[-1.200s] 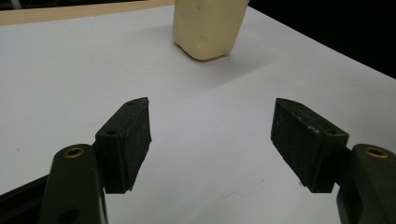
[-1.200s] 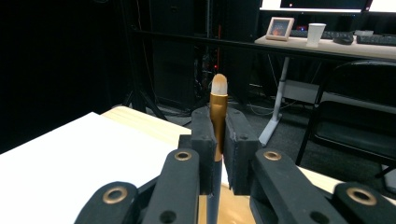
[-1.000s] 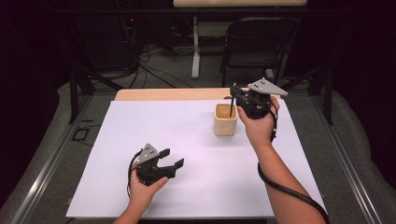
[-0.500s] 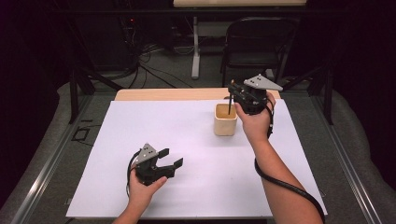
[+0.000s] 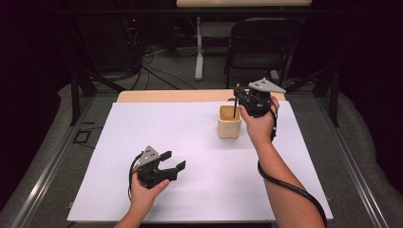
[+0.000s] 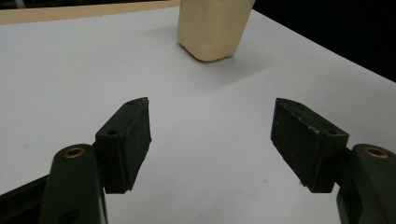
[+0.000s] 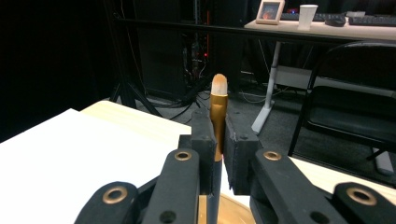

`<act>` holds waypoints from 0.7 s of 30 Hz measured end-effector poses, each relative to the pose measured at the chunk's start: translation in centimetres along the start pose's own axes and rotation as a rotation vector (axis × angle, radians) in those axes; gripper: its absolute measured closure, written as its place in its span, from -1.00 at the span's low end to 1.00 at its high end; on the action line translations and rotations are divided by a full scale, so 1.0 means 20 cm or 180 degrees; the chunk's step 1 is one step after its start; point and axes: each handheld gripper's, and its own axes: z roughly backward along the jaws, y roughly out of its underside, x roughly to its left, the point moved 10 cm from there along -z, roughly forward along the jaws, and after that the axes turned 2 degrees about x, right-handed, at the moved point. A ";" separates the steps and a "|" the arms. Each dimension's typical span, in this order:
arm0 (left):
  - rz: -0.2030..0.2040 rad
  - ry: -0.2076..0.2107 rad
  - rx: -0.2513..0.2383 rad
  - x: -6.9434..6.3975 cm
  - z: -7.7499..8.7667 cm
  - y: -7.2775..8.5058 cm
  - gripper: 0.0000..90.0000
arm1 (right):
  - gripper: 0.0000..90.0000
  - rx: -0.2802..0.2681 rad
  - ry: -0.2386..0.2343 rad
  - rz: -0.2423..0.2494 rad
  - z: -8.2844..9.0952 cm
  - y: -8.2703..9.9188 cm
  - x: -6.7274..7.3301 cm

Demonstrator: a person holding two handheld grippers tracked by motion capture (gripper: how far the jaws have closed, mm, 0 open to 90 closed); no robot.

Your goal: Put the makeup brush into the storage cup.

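Gold ferrule, pale tip | brush (image 7: 218, 112) | upright in clamped right gripper (image 7: 219, 154)

high view overhead facing forward, gripper views close along jaws, sharing the cup (image 5: 229, 122)

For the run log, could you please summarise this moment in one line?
right gripper: shut on brush | over cup | left gripper: open, idle

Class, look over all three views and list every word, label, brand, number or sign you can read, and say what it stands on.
None can be read.
The cream cup, the brush in the right gripper, the left gripper and the white sheet carry no print.
The small framed picture on the far desk is too blurred to tell.
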 end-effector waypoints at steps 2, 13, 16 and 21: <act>0.0004 -0.0006 -0.0010 0.00 0.00 0.00 -0.35 | 0.86 0.0014 0.0010 -0.0010 -0.01 0.02 -0.01; -0.0002 -0.0012 0.0017 0.01 0.00 0.01 -0.35 | 0.86 0.0087 0.0018 -0.0032 -0.04 0.09 -0.02; 0.0009 -0.0013 0.0012 0.01 0.00 0.00 -0.35 | 0.86 0.0117 0.0021 -0.0043 -0.05 0.11 -0.03; -0.0002 -0.0016 0.0014 0.01 0.00 0.00 -0.35 | 0.86 0.0150 0.0022 -0.0039 -0.05 0.14 -0.02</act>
